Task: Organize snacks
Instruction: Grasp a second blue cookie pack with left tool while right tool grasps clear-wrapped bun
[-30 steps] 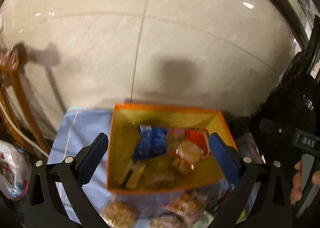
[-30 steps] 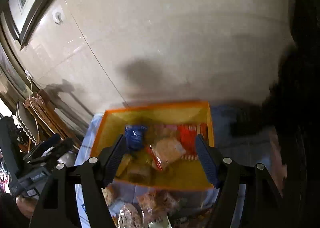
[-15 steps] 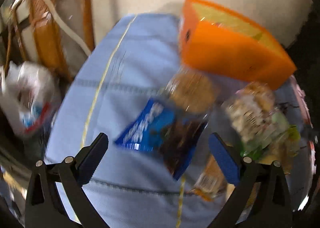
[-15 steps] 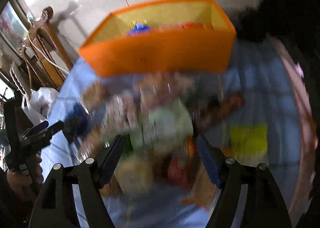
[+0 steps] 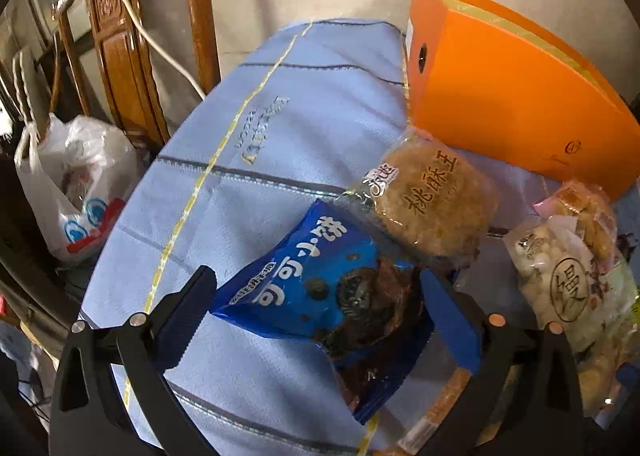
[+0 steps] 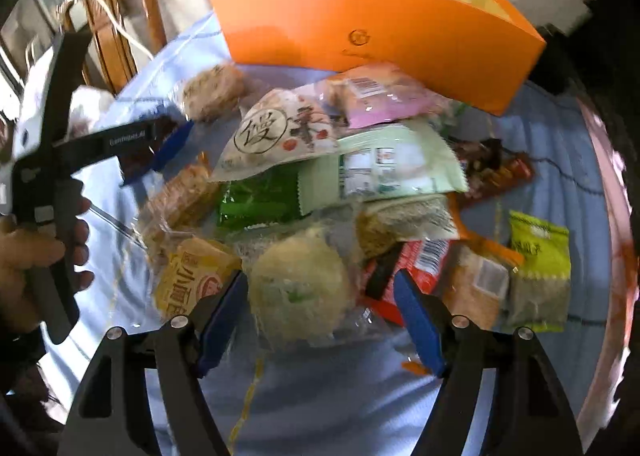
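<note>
— Which hand goes first, do you reckon?

— Hard to call; both are poised. The left gripper (image 5: 316, 320) points steeply down with its jaws wide apart, and the blue cocoa-cookie packet (image 5: 320, 288) lies right between them on the blue cloth (image 5: 280, 128), not yet pinched.

— How does the packet lie?

— Slantwise: its long axis runs from the left jaw's tip down toward the right jaw's base, so the jaws span it corner to corner, not squarely across its short side. A slight twist of the wrist would probably help.

— And the other hand?

— The right gripper (image 6: 320, 316) is open too, straddling a round pale pastry in clear wrap (image 6: 298, 288) at the near edge of the heap. Nothing clamped there either.

— Where do they go?

— Into the orange box (image 6: 384, 28), I'd guess. It stands at the far side of the tabletop, beyond the pile, open at the top. The walnut-cake packet (image 5: 432, 204) lies just beyond the blue packet, toward the box and touching its far end, so a sloppy lift might drag it.
</note>
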A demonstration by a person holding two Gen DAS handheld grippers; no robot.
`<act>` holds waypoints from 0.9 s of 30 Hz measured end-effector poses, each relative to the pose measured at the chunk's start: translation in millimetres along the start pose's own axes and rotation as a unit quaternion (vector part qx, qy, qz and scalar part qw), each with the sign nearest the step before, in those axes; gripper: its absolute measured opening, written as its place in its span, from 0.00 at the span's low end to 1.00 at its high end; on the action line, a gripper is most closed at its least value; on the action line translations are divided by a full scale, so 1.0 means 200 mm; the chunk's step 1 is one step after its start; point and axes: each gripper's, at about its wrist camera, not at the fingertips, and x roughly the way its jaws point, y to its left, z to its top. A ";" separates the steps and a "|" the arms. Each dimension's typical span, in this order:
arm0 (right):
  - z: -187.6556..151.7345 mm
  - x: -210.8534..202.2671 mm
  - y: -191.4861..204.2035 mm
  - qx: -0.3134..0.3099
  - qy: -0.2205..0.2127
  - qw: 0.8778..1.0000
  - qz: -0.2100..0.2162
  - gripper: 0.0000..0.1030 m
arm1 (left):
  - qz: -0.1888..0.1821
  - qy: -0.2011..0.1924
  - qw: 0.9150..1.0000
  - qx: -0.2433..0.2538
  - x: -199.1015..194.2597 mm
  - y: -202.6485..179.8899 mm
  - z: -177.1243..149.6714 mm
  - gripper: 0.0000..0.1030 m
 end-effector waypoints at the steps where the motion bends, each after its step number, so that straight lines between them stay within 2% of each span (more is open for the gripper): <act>1: 0.01 0.03 0.02 -0.009 0.006 1.000 -0.003 0.74 | -0.001 -0.002 1.000 -0.007 0.00 0.00 0.00 0.96; 5: -0.01 0.11 0.11 -0.058 0.021 0.998 -0.032 0.73 | 0.001 -0.012 1.000 -0.027 -0.02 0.02 0.01 0.96; 7: -0.02 0.13 0.14 -0.071 0.027 0.996 -0.037 0.73 | -0.018 -0.035 0.998 -0.040 -0.09 0.03 0.03 0.96; 9: -0.03 0.15 0.14 -0.074 0.030 0.996 -0.040 0.73 | -0.007 -0.041 0.999 -0.022 -0.10 0.00 0.04 0.96; 11: -0.03 0.16 0.16 -0.076 0.032 0.996 -0.041 0.73 | 0.023 -0.021 0.999 0.008 -0.03 -0.02 0.02 0.96; 12: -0.03 0.17 0.16 -0.078 0.033 0.996 -0.042 0.73 | 0.021 -0.013 1.000 0.014 0.00 -0.02 0.01 0.96; 15: -0.02 0.18 0.18 -0.084 0.034 0.995 -0.043 0.74 | 0.005 -0.045 0.998 0.035 0.02 -0.01 -0.05 0.96; 17: -0.03 0.19 0.18 -0.084 0.036 0.995 -0.042 0.74 | -0.012 -0.040 0.998 0.038 0.04 0.01 -0.05 0.96; 18: -0.04 0.19 0.19 -0.085 0.038 0.995 -0.046 0.71 | -0.029 -0.029 0.999 0.030 0.06 0.03 -0.04 0.96; 19: -0.04 0.21 0.21 -0.086 0.039 0.994 -0.048 0.62 | -0.043 -0.021 0.999 0.025 0.07 0.06 -0.04 0.96; 20: -0.04 0.22 0.19 -0.081 0.042 0.995 -0.040 0.59 | -0.062 -0.016 0.998 0.025 0.08 0.08 -0.03 0.90; 21: -0.04 0.23 0.17 -0.074 0.045 0.996 -0.033 0.56 | -0.064 -0.021 0.997 0.036 0.07 0.08 -0.03 0.87; 22: -0.05 0.23 0.16 -0.066 0.046 0.996 -0.026 0.54 | -0.061 -0.034 0.996 0.054 0.04 0.07 -0.05 0.80; 23: -0.06 0.24 0.14 -0.061 0.046 0.997 -0.022 0.53 | -0.074 -0.040 0.995 0.061 0.02 0.07 -0.07 0.67; 27: -0.08 0.18 0.08 -0.033 0.035 0.999 0.003 0.52 | -0.111 -0.041 0.990 0.076 -0.04 0.06 -0.15 0.65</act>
